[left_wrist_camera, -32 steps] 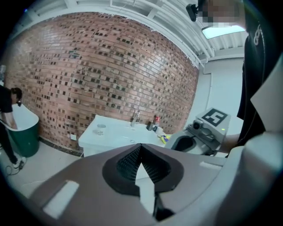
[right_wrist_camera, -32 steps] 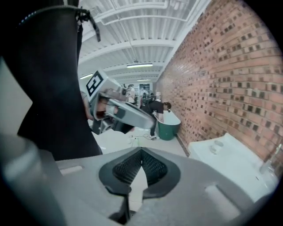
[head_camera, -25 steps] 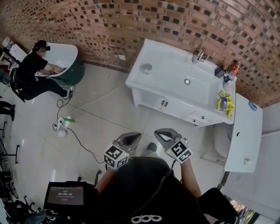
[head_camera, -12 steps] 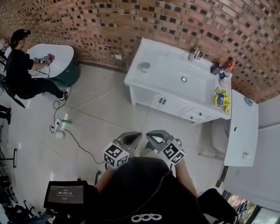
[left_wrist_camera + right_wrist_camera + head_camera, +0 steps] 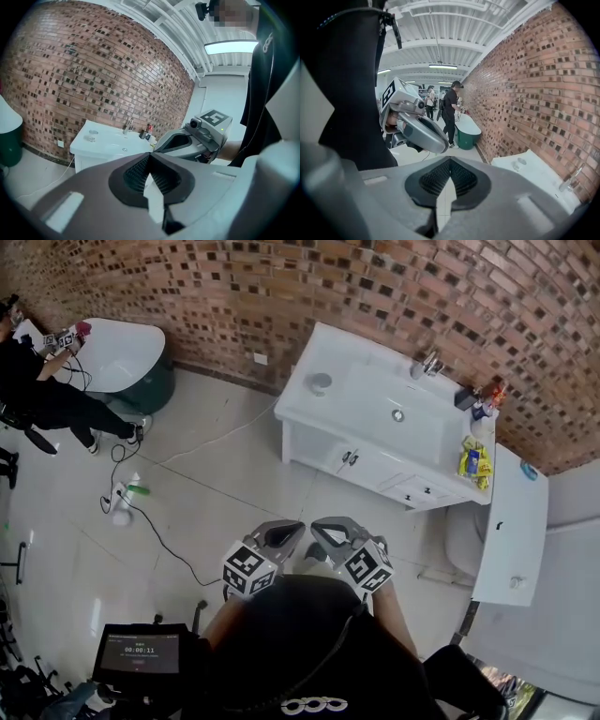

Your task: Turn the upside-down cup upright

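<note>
A small clear cup (image 5: 320,382) stands on the left end of a white vanity counter (image 5: 361,418) against the brick wall. Whether it is mouth down cannot be told at this distance. It shows faintly in the left gripper view (image 5: 90,137) and in the right gripper view (image 5: 515,165). Both grippers hang close together in front of my chest, well short of the counter. My left gripper (image 5: 292,526) is shut with nothing in it, its tips meeting (image 5: 149,154). My right gripper (image 5: 319,524) is also shut and holds nothing (image 5: 450,159).
On the counter are a sink with a faucet (image 5: 428,362), bottles (image 5: 480,399) and a yellow packet (image 5: 475,461) at its right end. A white slab (image 5: 511,521) stands to the right. A person (image 5: 37,395) sits by a green-based tub (image 5: 127,357) at far left. A cable (image 5: 159,521) trails across the tiled floor.
My right gripper has moved left, closer to the left gripper. The head view has shifted, and the seated person has slid toward the picture's left edge.
</note>
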